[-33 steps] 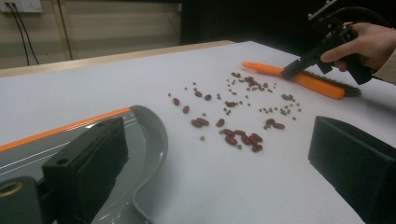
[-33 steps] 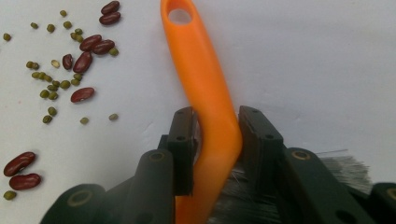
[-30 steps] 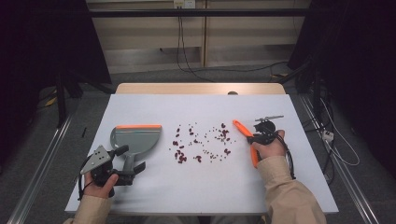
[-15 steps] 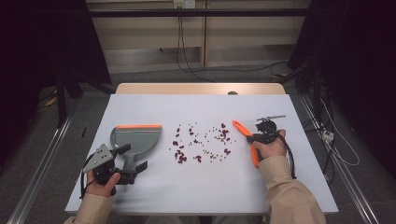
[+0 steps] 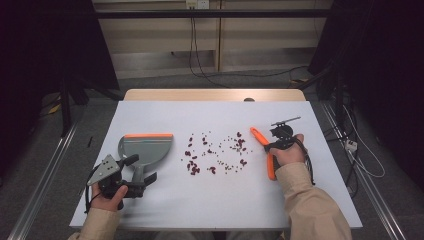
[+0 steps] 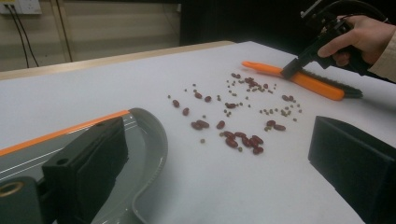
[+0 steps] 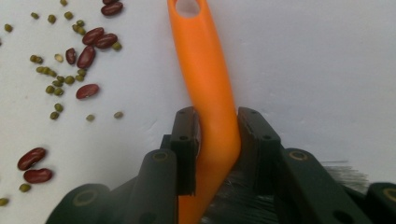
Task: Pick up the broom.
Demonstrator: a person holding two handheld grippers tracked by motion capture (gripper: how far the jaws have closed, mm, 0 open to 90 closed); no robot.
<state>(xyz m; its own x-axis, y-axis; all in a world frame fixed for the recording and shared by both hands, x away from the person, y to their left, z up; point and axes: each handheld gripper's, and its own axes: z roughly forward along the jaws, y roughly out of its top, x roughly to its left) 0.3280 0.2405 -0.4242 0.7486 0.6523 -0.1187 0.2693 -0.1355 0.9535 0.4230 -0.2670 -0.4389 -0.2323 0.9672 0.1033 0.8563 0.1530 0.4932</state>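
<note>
So you're gripping the orange brush [image 7: 210,93] with your right hand-held gripper [image 7: 215,135], jaws clamped on the handle right where it meets the bristles. It's lying on the counter [image 5: 300,200], just right of the scattered beans [image 5: 215,152]. Your left hand-held gripper [image 5: 142,170] is sitting spread wide beside the grey dustpan [image 5: 145,150], not grasping anything; in the left gripper view one jaw is hanging over the pan's curved rim and the other is out over bare counter.

Stuff I'd be watching for:

- That handle is smooth and tapered, and you're pinching it on the narrow sides. Once the bristles are dragging on the counter, I reckon it could be twisting or sliding in the jaws.
- The little green beans are round. Sweeping too fast probably means they're rolling off ahead of the brush instead of going with it, maybe right off the counter's edge.
- The dustpan isn't being held down. If you're pushing beans into the orange lip while it's loose, the pan is likely just scooting away and the beans are slipping under it.
- The pile is spread pretty wide, so one pass is probably leaving stragglers near the far side.
</note>
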